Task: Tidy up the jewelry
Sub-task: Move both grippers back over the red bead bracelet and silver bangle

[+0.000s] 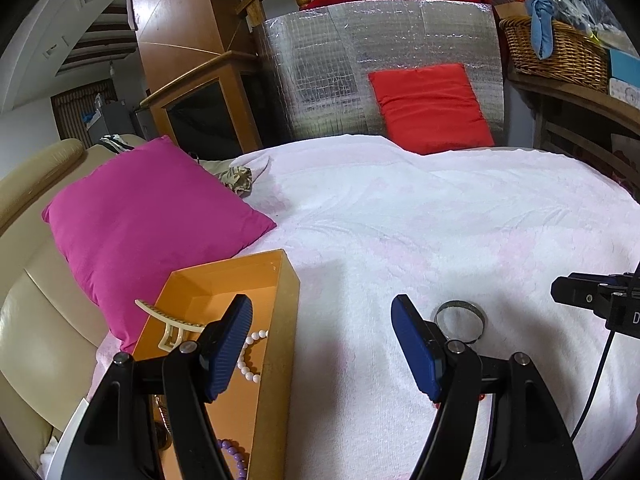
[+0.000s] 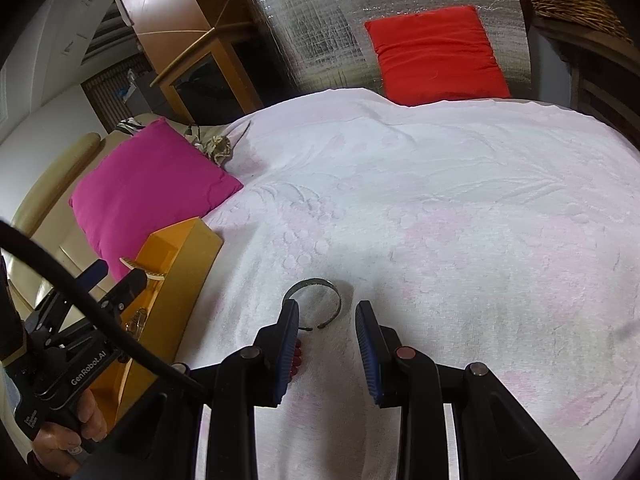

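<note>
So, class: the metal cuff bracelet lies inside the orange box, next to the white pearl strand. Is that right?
Not quite. The metal cuff bracelet lies on the white towel, outside the orange box, as the right wrist view shows. The white pearl strand is in the box.

My work surface is a bed covered with a white towel, faintly pink in patches. On it lie an open orange box at my left, a metal cuff bracelet near the middle with some red beads just beside it, and a pink pillow.
</note>
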A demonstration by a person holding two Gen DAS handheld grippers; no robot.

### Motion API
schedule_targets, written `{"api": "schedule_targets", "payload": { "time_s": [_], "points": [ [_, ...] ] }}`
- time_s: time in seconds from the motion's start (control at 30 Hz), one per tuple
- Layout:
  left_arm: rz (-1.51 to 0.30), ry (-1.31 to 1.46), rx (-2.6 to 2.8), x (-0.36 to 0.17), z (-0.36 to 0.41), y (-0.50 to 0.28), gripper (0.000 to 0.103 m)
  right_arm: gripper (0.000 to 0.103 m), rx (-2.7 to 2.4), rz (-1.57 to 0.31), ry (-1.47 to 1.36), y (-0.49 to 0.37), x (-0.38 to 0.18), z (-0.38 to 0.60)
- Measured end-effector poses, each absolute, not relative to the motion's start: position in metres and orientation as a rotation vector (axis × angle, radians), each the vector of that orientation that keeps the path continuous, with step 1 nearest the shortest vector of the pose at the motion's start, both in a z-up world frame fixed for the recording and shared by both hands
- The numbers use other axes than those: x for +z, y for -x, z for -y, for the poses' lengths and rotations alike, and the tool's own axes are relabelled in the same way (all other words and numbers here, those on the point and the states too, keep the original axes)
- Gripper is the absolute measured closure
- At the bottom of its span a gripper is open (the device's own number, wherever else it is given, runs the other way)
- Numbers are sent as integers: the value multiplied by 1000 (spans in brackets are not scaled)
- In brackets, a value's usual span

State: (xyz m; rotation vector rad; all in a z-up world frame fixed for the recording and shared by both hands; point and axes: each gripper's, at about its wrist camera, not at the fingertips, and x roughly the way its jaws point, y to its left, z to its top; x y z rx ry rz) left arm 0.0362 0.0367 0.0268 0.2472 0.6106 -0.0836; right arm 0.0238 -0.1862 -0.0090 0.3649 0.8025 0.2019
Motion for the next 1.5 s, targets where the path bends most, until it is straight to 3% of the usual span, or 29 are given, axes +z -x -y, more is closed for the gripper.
{"api": "schedule_targets", "payload": {
  "time_s": [1.5],
  "points": [
    [-646, -310, -103, 12, -30, -40, 30, 71, 216, -842, -378, -29, -16, 188]
  ]
}}
